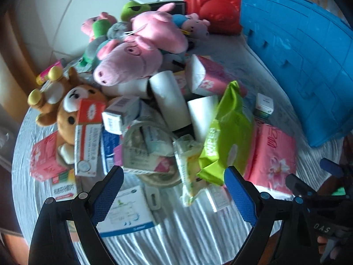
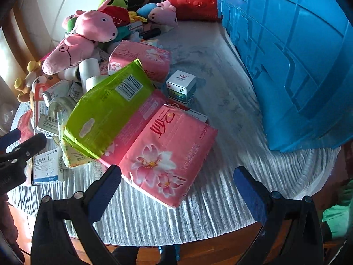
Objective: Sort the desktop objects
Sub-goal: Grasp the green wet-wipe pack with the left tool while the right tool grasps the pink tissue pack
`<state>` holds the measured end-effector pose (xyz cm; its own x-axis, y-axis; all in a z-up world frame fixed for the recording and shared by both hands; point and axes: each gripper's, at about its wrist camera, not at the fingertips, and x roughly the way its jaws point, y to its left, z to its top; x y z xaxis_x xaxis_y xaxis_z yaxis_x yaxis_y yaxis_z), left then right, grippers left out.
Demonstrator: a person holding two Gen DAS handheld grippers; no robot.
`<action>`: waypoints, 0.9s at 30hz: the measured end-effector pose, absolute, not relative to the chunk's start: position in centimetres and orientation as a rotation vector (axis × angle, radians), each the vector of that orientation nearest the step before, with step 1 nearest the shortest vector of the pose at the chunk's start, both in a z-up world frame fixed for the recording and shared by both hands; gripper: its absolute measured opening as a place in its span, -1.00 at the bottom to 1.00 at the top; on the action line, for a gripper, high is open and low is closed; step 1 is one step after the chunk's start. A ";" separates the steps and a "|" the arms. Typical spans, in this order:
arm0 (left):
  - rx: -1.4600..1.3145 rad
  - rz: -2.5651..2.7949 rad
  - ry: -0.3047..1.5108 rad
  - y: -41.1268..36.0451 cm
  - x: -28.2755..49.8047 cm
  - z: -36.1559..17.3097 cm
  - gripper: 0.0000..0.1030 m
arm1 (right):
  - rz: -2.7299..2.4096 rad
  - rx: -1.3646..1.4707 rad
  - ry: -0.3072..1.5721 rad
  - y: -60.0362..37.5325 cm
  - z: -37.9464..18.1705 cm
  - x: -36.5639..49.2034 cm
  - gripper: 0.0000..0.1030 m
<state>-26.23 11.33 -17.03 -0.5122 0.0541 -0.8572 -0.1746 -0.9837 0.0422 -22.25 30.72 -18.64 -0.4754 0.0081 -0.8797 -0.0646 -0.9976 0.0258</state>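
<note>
1. The right gripper (image 2: pixel 176 187) hangs with its blue-padded jaws wide apart and nothing between them, low over the near edge of the bench (image 2: pixel 220 88), which is covered in a grey ribbed cloth.
2. Just ahead of it, a little to its left, lies a pink tissue pack (image 2: pixel 163 154), flat on the cloth. Its long axis runs on a slant from near-left to far-right, so the jaws would have to turn to span its short side. It seems the likeliest first pick, and the right gripper is clearly the nearer one.
3. The pack shows printed flowers, large red Chinese characters and the words "Soft clean paper".
4. A green wipes pack (image 2: pixel 106 108) leans on the far-left end of the pink pack, barcode side up in the right view. In the left view the word "WIPES" reads along it.
5. Beyond sits a small white and green box (image 2: pixel 182 86), standing apart on bare cloth. Its print is too small to read.
6. The left gripper (image 1: pixel 174 190) is also spread open and empty, held over the cluttered middle: medicine boxes, crinkled packets and a white and blue box (image 1: pixel 125 212) just under its left jaw. The left view is blurred, so most labels there cannot be read.
7. Further back are white paper rolls (image 1: pixel 169 101), a brown bear toy (image 1: pixel 75 106) and pink pig toys (image 1: pixel 132 64).
8. A blue crate (image 2: pixel 297 55) stands at the right, a red case (image 2: pixel 194 0) at the far edge. Which one receives what I cannot tell.
</note>
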 end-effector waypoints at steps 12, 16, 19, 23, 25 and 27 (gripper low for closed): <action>-1.430 2.332 0.353 14.7 -29.8 -20.9 0.57 | 2.442 -1.533 0.280 30.7 -20.9 -21.9 1.00; -1.405 2.290 0.390 14.9 -29.7 -20.6 0.39 | 2.413 -1.514 0.341 30.3 -21.5 -22.3 1.00; -1.399 2.269 0.409 15.0 -29.8 -20.4 0.36 | 2.392 -1.496 0.387 30.7 -21.9 -22.6 1.00; -1.373 2.235 0.414 15.2 -29.5 -18.8 -0.01 | 2.349 -1.504 0.407 31.2 -22.5 -22.9 1.00; -1.330 2.257 0.463 16.0 -29.3 -18.3 0.12 | 2.346 -1.506 0.421 31.4 -22.6 -22.9 1.00; -1.351 2.251 0.469 16.3 -29.8 -18.8 0.31 | 2.340 -1.511 0.409 31.4 -22.6 -22.9 1.00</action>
<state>-29.79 16.34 -18.79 -0.4045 0.2173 -0.8884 -0.5542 -0.8309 0.0491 -22.89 31.42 -22.61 -0.3862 0.1144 -0.9153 -0.4184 -0.9061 0.0633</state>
